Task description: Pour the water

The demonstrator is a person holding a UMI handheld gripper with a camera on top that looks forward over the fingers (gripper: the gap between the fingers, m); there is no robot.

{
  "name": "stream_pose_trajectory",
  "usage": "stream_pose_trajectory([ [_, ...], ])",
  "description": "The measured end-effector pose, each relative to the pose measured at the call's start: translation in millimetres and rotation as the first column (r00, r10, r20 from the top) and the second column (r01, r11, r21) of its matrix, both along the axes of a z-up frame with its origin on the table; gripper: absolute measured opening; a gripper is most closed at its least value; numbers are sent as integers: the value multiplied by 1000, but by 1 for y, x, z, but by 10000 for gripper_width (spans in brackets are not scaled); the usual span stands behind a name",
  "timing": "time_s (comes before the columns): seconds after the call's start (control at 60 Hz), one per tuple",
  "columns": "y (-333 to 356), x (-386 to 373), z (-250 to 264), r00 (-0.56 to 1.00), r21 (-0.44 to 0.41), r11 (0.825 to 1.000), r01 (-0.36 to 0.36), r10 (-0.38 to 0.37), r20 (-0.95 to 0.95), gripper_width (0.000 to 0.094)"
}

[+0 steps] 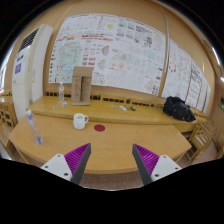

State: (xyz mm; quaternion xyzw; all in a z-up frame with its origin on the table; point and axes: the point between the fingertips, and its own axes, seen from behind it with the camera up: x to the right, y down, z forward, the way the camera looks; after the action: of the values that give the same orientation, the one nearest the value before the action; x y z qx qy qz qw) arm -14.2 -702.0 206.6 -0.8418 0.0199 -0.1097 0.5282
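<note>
1. I held the gripper (110, 160) level above the near edge of the wooden desk (120, 145), facing the poster-covered wall (110, 45).
2. Its fingers (72, 160) stood wide apart, gripping nothing.
3. The white mug (80, 121) sat well beyond them, a red coaster (99, 127) beside it.
4. A water bottle (35, 128) lay tilted further left.

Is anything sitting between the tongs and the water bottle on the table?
Nothing visible does. The tongs are open and empty over bare table; the water bottle stands beyond them, off toward the left finger's side, with the white mug farther back.
</note>
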Motion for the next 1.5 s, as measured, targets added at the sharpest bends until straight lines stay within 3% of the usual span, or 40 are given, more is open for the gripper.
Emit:
stream_pose_trajectory([
  [0.267, -30, -57, -91, 1000, -119, 993, 14, -13, 8, 855],
  [0.417, -42, -151, -146, 1000, -187, 982, -18, 13, -24, 855],
  [0.517, -27, -234, -169, 995, -187, 980, -70, 56, -79, 855],
  [0.717, 69, -372, -166, 976, -73, 981, -179, 167, -142, 854],
  [0.933, 190, -418, -161, 978, 58, 985, -163, 169, -123, 848],
  [1.067, 233, -433, -170, 975, 103, 981, -165, 178, -132, 728],
  [1.133, 243, -428, -174, 977, 122, 980, -160, 175, -125, 512],
  [1.383, 250, -432, -169, 968, 165, 966, -198, 219, -121, 289],
  [1.5, 248, -436, -150, 956, 183, 956, -228, 255, -142, 290],
])
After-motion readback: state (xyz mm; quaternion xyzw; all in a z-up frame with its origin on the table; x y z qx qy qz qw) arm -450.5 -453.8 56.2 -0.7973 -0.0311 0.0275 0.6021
